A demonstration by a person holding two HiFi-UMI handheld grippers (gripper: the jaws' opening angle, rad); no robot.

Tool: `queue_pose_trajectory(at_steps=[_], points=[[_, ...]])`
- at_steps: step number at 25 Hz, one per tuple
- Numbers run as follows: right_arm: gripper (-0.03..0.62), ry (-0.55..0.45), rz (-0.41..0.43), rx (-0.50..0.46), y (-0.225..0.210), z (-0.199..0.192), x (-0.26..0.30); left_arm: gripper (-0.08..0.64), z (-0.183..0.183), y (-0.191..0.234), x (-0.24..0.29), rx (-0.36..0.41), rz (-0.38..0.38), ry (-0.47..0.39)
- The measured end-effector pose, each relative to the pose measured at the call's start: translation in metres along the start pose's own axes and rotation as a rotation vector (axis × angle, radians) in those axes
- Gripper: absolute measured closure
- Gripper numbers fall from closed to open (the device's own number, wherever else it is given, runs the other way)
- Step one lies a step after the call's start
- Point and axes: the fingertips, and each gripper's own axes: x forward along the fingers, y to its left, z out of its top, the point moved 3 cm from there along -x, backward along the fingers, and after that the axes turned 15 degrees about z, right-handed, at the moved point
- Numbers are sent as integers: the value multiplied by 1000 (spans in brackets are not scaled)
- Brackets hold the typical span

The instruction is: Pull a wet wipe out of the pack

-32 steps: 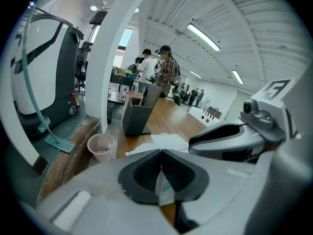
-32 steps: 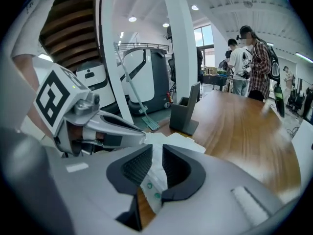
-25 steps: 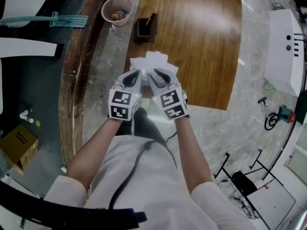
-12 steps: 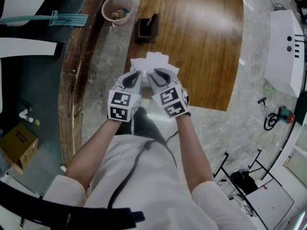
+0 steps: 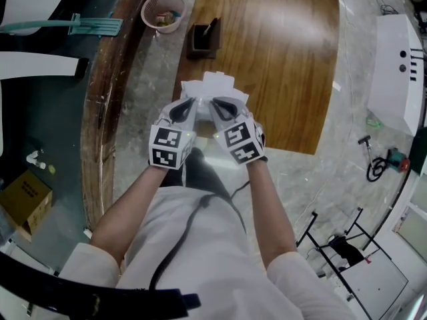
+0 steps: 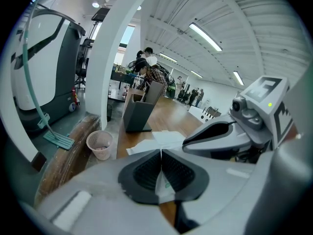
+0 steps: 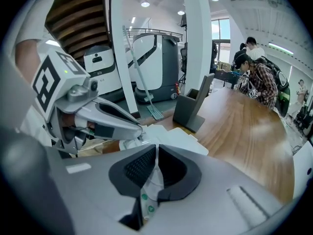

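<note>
Almost nothing has shifted since a second ago. Your right gripper (image 7: 156,150) has rolled a touch, so its marker cube (image 5: 240,144) sits slightly turned in the head view, while your left gripper (image 6: 160,153) has kept its place. Both grippers are clamped tight on the pack (image 7: 146,194), each pinching a thin edge of its film between the ribbed pads (image 7: 139,168). The green-printed wrapper hangs out below the right jaws, and a paler strip shows between the left ones. So the pack is off the table (image 5: 287,59), held up between the two grippers just above the near edge, with white sheets (image 5: 212,85) lying on the wood just beyond them. Gripping it from two sides looks meant to steady the wrapper or pull it apart so a wipe can be reached; as far as I can tell, none is out yet. Your forearms (image 5: 137,195) run forward side by side with the wrists close. Both grippers tilt downward, their ends nearly meeting.
</note>
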Motion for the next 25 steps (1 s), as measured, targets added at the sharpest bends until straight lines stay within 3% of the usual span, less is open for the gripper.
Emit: queue_pose_trajectory(at_steps=[13,25], points=[[574,-90,-40,23,1,8,-16,551,4,-4,-6,2,-4,-12],[575,-177,-91,24,8,15,-41,515,14,-21,-18,46,-56,-44]])
